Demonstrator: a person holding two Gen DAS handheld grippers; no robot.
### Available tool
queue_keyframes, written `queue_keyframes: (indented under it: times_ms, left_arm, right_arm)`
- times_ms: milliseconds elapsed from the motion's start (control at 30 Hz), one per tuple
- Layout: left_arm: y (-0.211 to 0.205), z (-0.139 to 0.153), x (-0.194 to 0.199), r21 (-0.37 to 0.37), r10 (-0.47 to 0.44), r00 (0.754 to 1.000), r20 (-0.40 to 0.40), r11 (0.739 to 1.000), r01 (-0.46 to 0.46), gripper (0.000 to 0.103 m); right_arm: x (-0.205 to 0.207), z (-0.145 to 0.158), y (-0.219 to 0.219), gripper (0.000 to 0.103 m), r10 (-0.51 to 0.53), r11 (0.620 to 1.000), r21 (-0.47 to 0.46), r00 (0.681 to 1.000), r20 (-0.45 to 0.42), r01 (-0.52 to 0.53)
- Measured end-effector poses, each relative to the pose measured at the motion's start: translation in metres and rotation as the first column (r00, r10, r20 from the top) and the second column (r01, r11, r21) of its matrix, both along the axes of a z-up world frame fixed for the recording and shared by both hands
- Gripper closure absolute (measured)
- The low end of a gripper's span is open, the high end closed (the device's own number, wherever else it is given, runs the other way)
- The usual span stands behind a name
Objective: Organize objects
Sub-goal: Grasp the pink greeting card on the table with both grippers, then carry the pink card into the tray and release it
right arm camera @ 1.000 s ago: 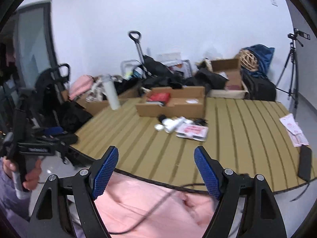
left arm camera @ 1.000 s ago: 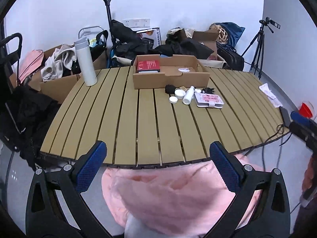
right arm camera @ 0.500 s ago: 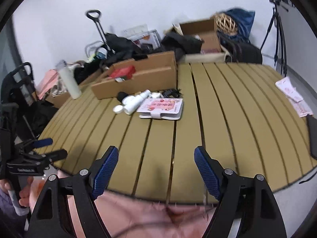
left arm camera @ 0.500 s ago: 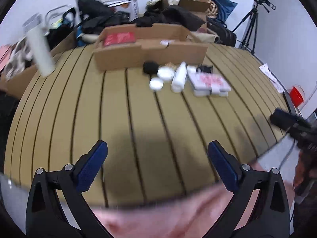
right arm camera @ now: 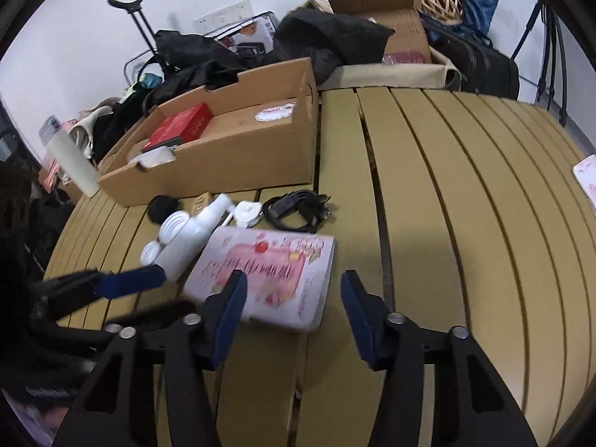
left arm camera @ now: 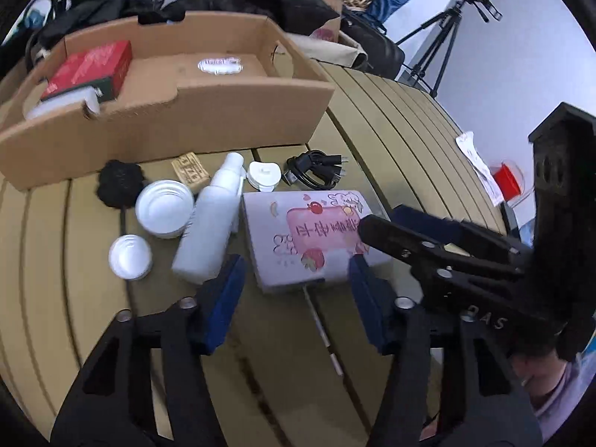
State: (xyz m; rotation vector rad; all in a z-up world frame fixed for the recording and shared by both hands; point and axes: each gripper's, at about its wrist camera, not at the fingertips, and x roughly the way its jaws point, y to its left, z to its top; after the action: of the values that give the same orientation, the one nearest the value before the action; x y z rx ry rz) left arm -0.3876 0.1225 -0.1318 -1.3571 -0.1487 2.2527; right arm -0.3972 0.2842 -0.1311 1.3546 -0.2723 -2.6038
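Observation:
A pink-and-white notebook (left arm camera: pixel 309 231) (right arm camera: pixel 268 272) lies flat on the slatted table (left arm camera: pixel 74 298). My left gripper (left arm camera: pixel 296 298) hovers at its near edge with the jaws closing. The edge sits between the pads, which do not press it. My right gripper (right arm camera: pixel 292 316) straddles the notebook's near right corner, its jaws closing too, with a gap at the right pad. Left of the notebook lie a white spray bottle (left arm camera: pixel 208 231) (right arm camera: pixel 190 238) and two round white lids (left arm camera: pixel 164 208). Behind it lies a black cable (left arm camera: pixel 316 173) (right arm camera: pixel 298 210). The cardboard box (left arm camera: pixel 167 126) (right arm camera: pixel 223 164) holds a red box (left arm camera: pixel 93 70).
A thin pen (left arm camera: pixel 324 331) lies between the left fingers. A white flask (right arm camera: pixel 70 160) stands at the table's left. Bags, clothes and boxes (right arm camera: pixel 335 37) crowd behind the table. A tripod (left arm camera: pixel 443 37) and a red cup (left arm camera: pixel 506 182) are off to the right.
Both grippers have dropped from the table's near edge and moved forward to the notebook, tilting down. Both pairs of jaws have narrowed.

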Motion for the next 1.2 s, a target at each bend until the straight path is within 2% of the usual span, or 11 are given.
queue_keyframes:
  times_ms: [100,233,433,533,667,767,800,900,967,1100,1200]
  left_arm:
    - [0.002,-0.013,-0.002,0.004,0.015,0.999,0.045,1.000,-0.015,0.068]
    - [0.000,-0.014,0.022,0.013,0.023,0.998,0.058,1.000,-0.023,0.074]
    - [-0.027,-0.012,0.096,0.050,0.022,0.992,0.124,0.998,-0.028,0.076]
    - [-0.037,-0.010,0.116,0.016,0.070,0.992,0.107,0.997,-0.073,0.076]
    - [-0.043,-0.008,0.114,-0.011,0.106,0.991,0.082,0.994,-0.106,0.075]
    - [-0.046,-0.019,0.106,0.040,0.114,0.987,0.114,0.992,-0.120,0.066]
    - [-0.047,-0.020,0.105,0.062,0.115,0.987,0.110,0.991,-0.122,0.066]
    - [-0.047,-0.018,0.105,0.058,0.108,0.989,0.103,0.992,-0.115,0.066]
    - [-0.045,-0.017,0.107,0.052,0.107,0.989,0.097,0.992,-0.113,0.068]
    - [-0.044,-0.009,0.114,0.030,0.116,0.990,0.082,0.993,-0.118,0.080]
    - [-0.049,0.003,0.116,0.055,0.123,0.990,0.062,0.990,-0.127,0.085]
  right_arm:
    - [-0.007,-0.013,0.002,0.061,0.000,0.999,-0.039,0.999,0.032,0.001]
    - [0.004,-0.016,0.000,0.067,0.004,0.999,-0.046,0.999,0.042,-0.002]
    - [0.069,-0.015,-0.010,0.068,0.059,0.996,-0.068,0.995,0.077,-0.054]
    - [0.100,-0.015,-0.019,0.068,0.071,0.995,-0.074,0.994,0.081,-0.065]
    - [0.111,-0.014,-0.025,0.067,0.096,0.993,-0.078,0.993,0.074,-0.091]
    - [0.110,-0.015,-0.028,0.067,0.098,0.993,-0.065,0.993,0.070,-0.093]
    - [0.109,-0.015,-0.027,0.067,0.093,0.993,-0.075,0.993,0.066,-0.088]
    - [0.108,-0.021,-0.019,0.063,0.081,0.989,-0.130,0.994,0.077,-0.071]
    - [0.109,-0.022,-0.017,0.063,0.080,0.986,-0.152,0.994,0.075,-0.068]
    - [0.112,-0.018,-0.026,0.065,0.102,0.987,-0.129,0.991,0.083,-0.091]
    - [0.114,-0.010,-0.025,0.065,0.091,0.986,-0.146,0.993,0.080,-0.078]
